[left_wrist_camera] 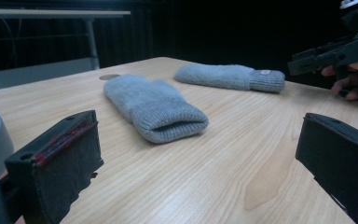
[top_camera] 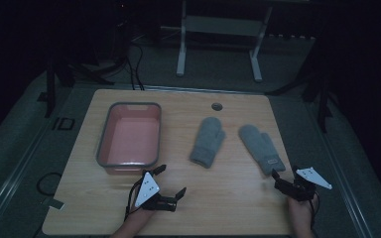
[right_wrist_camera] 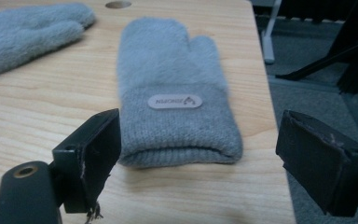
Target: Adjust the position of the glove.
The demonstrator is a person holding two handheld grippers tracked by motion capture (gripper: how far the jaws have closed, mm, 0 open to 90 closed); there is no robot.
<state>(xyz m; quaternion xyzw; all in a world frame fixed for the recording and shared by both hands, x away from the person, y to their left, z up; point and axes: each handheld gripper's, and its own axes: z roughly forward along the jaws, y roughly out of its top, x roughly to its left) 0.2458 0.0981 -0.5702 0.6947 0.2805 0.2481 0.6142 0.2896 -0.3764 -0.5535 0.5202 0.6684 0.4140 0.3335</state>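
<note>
Released right tool (right_wrist_camera: 196, 154) faces a fuzzy ribbed-cuff mitten (right_wrist_camera: 175, 100); left tool (top_camera: 169, 182) also released.

Fuzzy knit mittens (top_camera: 208, 141); matt wood-grain table (top_camera: 228, 203); smooth plastic tub (top_camera: 129, 136).

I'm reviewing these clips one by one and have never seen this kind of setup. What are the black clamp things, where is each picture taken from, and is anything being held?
There is no robot arm here: a person holds a hand-operated gripper in each hand. The high view looks down on the wooden table, with the left gripper and right gripper near its front edge. The other two pictures come from cameras riding on each gripper, looking out between its black jaws. On the table lie a pink bin with a grey rim and two grey mittens: the left mitten and the right mitten, which has a small label on its cuff. Both grippers stand with jaws open, each aimed at a mitten's cuff. Nothing is held.
</note>
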